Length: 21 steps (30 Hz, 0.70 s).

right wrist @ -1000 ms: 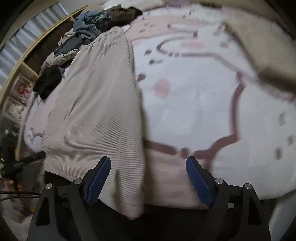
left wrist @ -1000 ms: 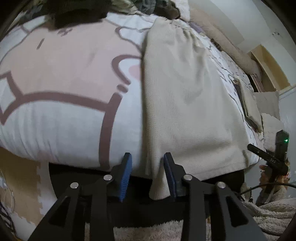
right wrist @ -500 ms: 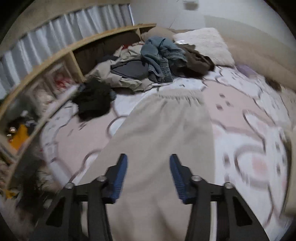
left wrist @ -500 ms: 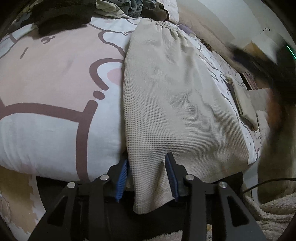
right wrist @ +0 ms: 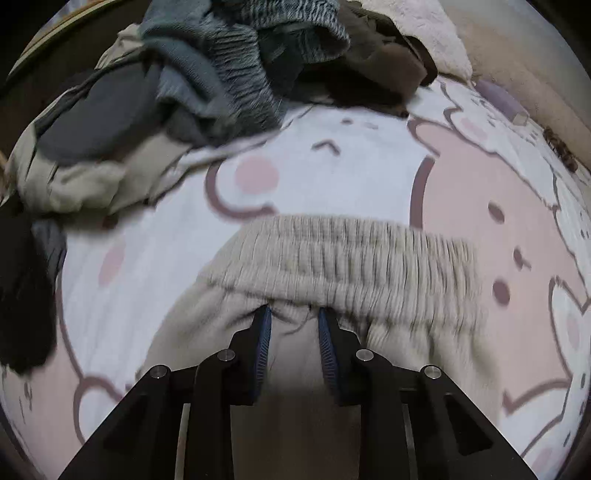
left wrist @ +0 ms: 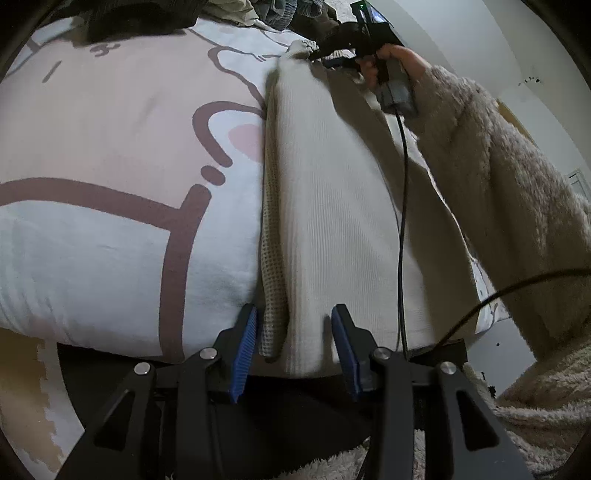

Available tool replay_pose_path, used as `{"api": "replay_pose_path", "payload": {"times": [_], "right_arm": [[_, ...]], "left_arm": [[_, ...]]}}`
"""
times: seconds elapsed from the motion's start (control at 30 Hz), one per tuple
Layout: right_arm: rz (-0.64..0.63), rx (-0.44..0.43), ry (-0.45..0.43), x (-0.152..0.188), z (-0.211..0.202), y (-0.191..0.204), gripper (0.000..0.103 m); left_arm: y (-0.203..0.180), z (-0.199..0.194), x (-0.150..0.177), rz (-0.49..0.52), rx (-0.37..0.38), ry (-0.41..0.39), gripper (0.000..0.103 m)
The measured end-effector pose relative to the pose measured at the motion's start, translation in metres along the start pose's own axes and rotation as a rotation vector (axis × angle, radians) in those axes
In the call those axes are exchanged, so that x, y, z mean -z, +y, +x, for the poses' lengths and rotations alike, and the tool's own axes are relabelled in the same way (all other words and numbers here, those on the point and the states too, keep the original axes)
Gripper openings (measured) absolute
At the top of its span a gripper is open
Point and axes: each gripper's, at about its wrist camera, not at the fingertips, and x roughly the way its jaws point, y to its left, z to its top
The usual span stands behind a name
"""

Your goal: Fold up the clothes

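A cream waffle-knit garment (left wrist: 351, 203) lies lengthwise on the bed, its hem hanging over the near edge. My left gripper (left wrist: 295, 332) is open there, with the hanging hem between its blue pads (left wrist: 245, 343). At the far end my right gripper (right wrist: 293, 321) points down into the cloth just below the gathered elastic waistband (right wrist: 351, 254). Its jaws are closing, and a small ridge of fabric bunches between the tips. The left wrist view shows that right gripper (left wrist: 332, 55) too, held by a hand (left wrist: 395, 61) in a fluffy sleeve (left wrist: 498, 184).
A bear-print bedcover (left wrist: 110, 166) lies under the garment. A heap of unfolded clothes (right wrist: 229, 66) sits beyond the waistband, with a black garment (right wrist: 22, 295) at the left and a pillow (right wrist: 436, 33) behind. A black cable (left wrist: 400, 221) hangs across the garment. A fluffy rug (left wrist: 332, 458) lies below.
The right gripper swept from the hem end up the garment to the waistband and narrowed its jaws. The sleeve now reaches over the garment. The left gripper barely moved.
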Motion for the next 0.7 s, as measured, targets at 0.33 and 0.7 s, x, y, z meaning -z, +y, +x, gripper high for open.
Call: {"api": "replay_pose_path", "payload": {"times": [0.33, 0.7], "right_arm": [[-0.098, 0.015, -0.054, 0.015, -0.057, 0.009, 0.026], [-0.343, -0.102, -0.236, 0.183, -0.211, -0.021, 0.030]], "left_arm": [[0.007, -0.005, -0.001, -0.026, 0.044, 0.025, 0.042], [0.026, 0.010, -0.016, -0.130, 0.107, 0.135, 0.012]]}}
